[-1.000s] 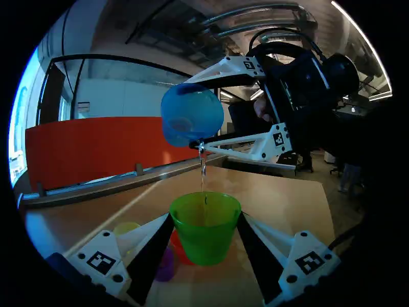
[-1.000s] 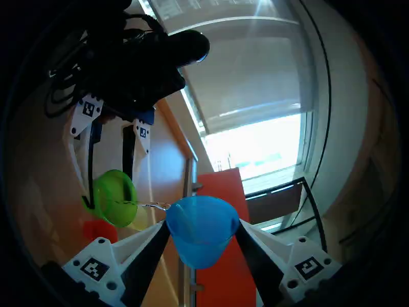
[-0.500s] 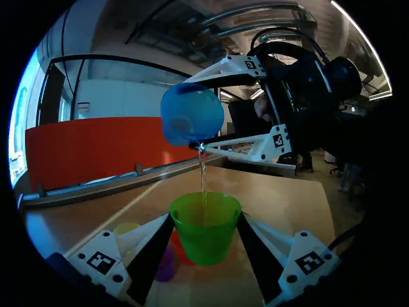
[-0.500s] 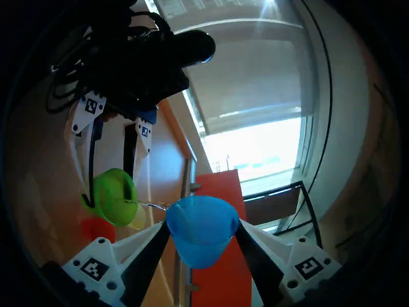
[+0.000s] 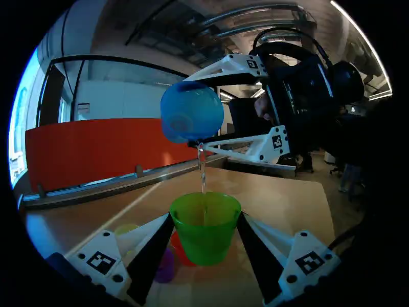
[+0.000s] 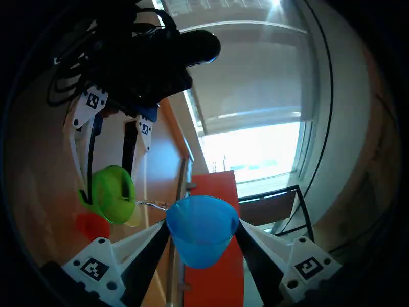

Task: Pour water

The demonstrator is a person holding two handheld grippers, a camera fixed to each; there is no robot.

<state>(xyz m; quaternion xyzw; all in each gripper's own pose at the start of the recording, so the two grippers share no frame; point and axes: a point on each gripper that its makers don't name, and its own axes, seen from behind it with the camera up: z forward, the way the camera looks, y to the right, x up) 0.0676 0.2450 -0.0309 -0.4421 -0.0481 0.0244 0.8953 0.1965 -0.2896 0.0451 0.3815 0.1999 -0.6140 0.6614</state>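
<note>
In the left gripper view, my left gripper (image 5: 204,230) is shut on a green cup (image 5: 205,227), held upright above the wooden table (image 5: 286,197). Above it my right gripper (image 5: 204,110) is shut on a blue cup (image 5: 191,112), tipped over toward me. A thin stream of water (image 5: 202,171) falls from its rim into the green cup. In the right gripper view, the blue cup (image 6: 202,238) sits between my right gripper's fingers (image 6: 128,256), and the water stream (image 6: 151,204) runs across to the green cup (image 6: 110,194) held by the left gripper (image 6: 110,192).
Under the green cup stand a red cup (image 5: 180,250), a purple cup (image 5: 164,265) and a yellow cup (image 5: 125,228) on the table. An orange partition (image 5: 97,146) runs along the table's far edge. A bright window (image 6: 250,153) lies beyond.
The blue cup has tipped a little further and water keeps running into the green cup. The left gripper and green cup have held still.
</note>
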